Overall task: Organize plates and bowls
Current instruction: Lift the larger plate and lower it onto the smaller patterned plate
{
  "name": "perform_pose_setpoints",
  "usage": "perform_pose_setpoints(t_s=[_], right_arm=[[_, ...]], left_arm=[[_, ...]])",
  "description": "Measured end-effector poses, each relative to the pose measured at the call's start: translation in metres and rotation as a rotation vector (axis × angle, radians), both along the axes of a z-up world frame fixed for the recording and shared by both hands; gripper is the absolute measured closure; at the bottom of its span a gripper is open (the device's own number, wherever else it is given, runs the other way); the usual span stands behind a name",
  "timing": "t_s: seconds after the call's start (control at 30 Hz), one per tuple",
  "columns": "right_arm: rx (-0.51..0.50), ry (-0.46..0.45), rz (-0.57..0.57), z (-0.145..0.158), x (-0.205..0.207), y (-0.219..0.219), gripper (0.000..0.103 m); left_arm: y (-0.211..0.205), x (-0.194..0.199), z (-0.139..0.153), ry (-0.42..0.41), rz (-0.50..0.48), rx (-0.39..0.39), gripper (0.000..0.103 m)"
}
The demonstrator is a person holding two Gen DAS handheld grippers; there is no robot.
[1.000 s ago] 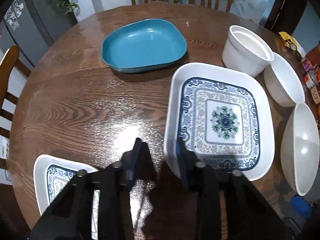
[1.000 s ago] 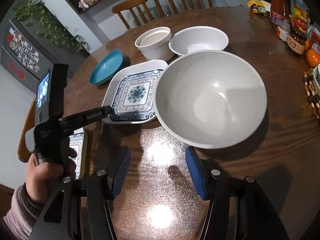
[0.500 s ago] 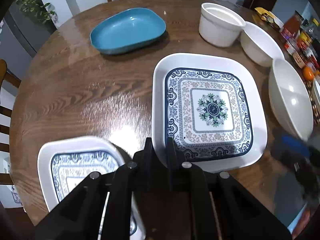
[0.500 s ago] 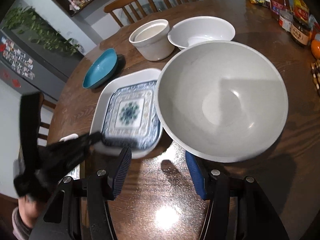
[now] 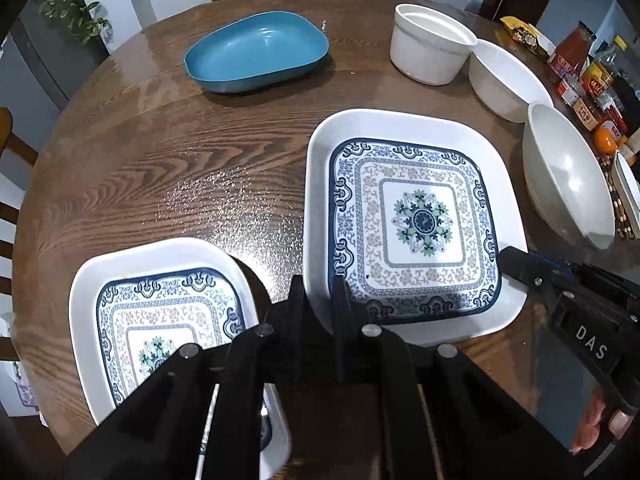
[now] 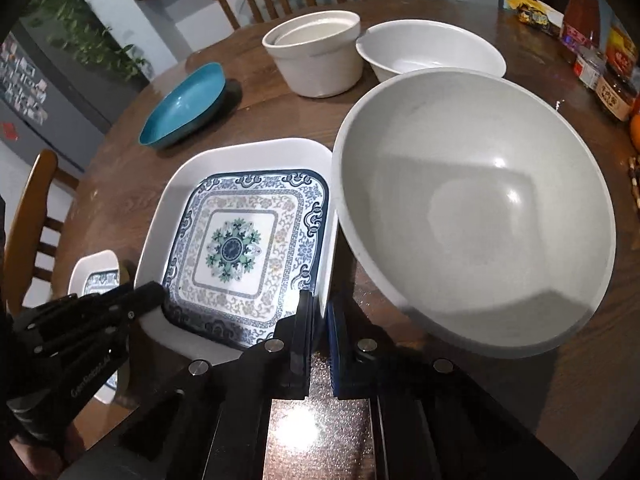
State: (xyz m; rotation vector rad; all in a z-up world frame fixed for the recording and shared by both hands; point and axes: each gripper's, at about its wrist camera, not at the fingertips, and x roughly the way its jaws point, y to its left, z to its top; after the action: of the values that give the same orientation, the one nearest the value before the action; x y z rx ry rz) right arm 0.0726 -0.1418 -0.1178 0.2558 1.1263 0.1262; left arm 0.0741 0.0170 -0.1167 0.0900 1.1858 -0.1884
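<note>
Left wrist view: your left gripper has closed its jaws on the near-left rim of the large patterned plate, which lies flat on the tabletop.

Right wrist view: your right gripper has just snapped shut on the plate's near-right corner. Both grips set; lifting looks next.

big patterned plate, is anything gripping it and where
Yes, both tongs have just closed on the big plate: the left tongs pinch its near-left rim corner, and the right tongs pinch its near-right rim corner, beside the grey bowl.
</note>
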Motion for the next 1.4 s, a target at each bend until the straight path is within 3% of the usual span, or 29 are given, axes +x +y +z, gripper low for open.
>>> perform_pose_setpoints(t_s=[0.2,0.87,1.4], right_arm=[[-0.004,-0.032,0.02,0.009,-0.008,0.002,0.095],[0.041,-0.195,0.115,0.078,-0.041,0.041,0.095],[0.069,-0.221,0.182,0.089,-0.048,0.092,0.094]], left_arm=[[0.005,-0.016,0.009,-0.025,0.022,-0.015,0.093],[0.053,-0.059,0.078,-0.189,0.122,-0.031,0.093],[0.097,-0.074,0.095,-0.22,0.184,-0.016,0.093]])
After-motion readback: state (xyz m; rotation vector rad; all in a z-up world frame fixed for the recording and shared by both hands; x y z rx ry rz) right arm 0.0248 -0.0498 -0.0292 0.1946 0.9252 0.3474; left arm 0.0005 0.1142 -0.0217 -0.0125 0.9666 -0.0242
